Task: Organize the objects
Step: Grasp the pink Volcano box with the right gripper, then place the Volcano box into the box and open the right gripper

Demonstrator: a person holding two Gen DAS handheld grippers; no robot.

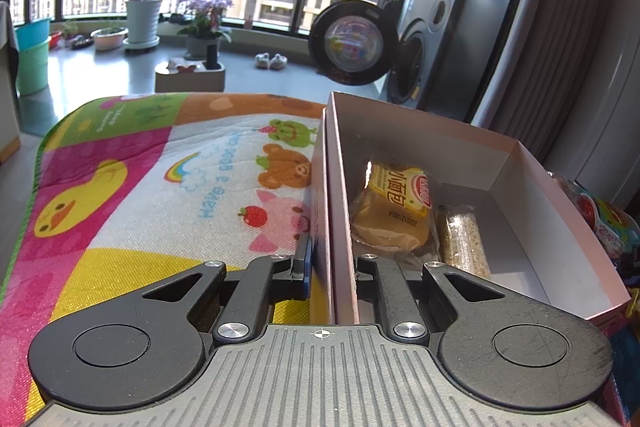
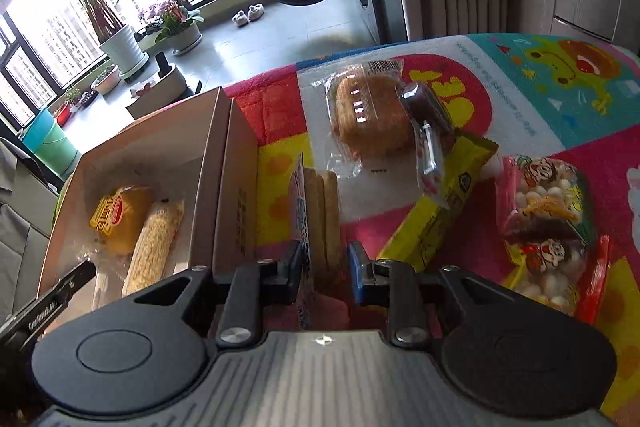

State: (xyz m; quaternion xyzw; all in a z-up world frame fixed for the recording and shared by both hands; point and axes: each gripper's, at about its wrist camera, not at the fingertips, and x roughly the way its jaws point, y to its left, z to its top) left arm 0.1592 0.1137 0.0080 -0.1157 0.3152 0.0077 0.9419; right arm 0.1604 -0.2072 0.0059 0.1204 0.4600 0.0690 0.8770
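So progress check: I'd call this maybe a third done, judging by what's in versus out. The pink cardboard box (image 1: 520, 163) already has two snacks lying side by side on its floor, a yellow-wrapped bread bun (image 1: 394, 211) and a clear pack of sesame-looking bars (image 1: 462, 239), touching each other near the left wall. The left gripper (image 1: 332, 267) isn't carrying anything loose; its fingers are pinching the box's left wall, one finger outside and one inside, so I read it as holding the box steady on the cartoon play mat (image 1: 160, 187) that covers the counter. The right gripper (image 2: 324, 263) has a packet of wafer-like biscuits (image 2: 320, 211) standing on edge between its fingers, just beside the box's right wall. The left finger looks to be against the wrapper, but the blue pad on the right seems a hair off it, so I can't tell whether it's truly clamped yet. Still out on the mat: a round bun in clear wrap (image 2: 368, 115), a dark chocolate-looking piece (image 2: 424, 107) leaning over it, a long yellow packet (image 2: 444, 199), and two bags of mixed puffed snacks (image 2: 548, 223) on the right. So at least four or five items left after the biscuits.
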